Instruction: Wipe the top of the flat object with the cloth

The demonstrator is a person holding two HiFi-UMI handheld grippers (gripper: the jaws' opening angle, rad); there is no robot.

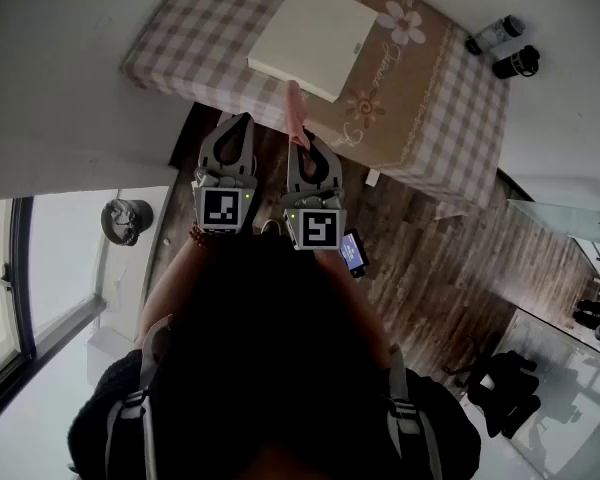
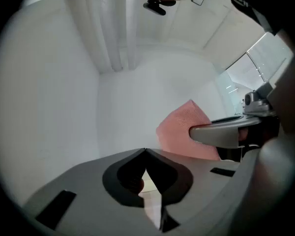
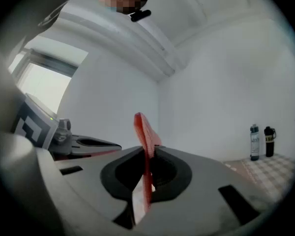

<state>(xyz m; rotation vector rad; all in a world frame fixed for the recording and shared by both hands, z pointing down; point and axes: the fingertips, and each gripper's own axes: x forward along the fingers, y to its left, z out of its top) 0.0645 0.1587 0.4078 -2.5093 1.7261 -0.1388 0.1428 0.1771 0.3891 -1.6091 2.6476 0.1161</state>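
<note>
A cream flat square object [image 1: 313, 38] lies on the checked table [image 1: 200, 38] in the head view. My right gripper [image 1: 302, 144] is shut on a pink cloth [image 1: 296, 114], which sticks out past the jaw tips toward the table's near edge. In the right gripper view the cloth [image 3: 145, 141] stands upright, pinched between the jaws of my right gripper [image 3: 147, 154]. My left gripper [image 1: 236, 120] hovers beside it, just short of the table, shut with nothing in it. In the left gripper view the left gripper [image 2: 145, 150] has its tips meeting, and the cloth [image 2: 183, 131] shows to the right.
Two bottles [image 1: 505, 46] stand on the white surface beyond the table's far right corner, also bottles [image 3: 261, 142] in the right gripper view. Dark wooden floor [image 1: 430, 258] lies below the table. A small device [image 1: 353, 253] lies on the floor by the person.
</note>
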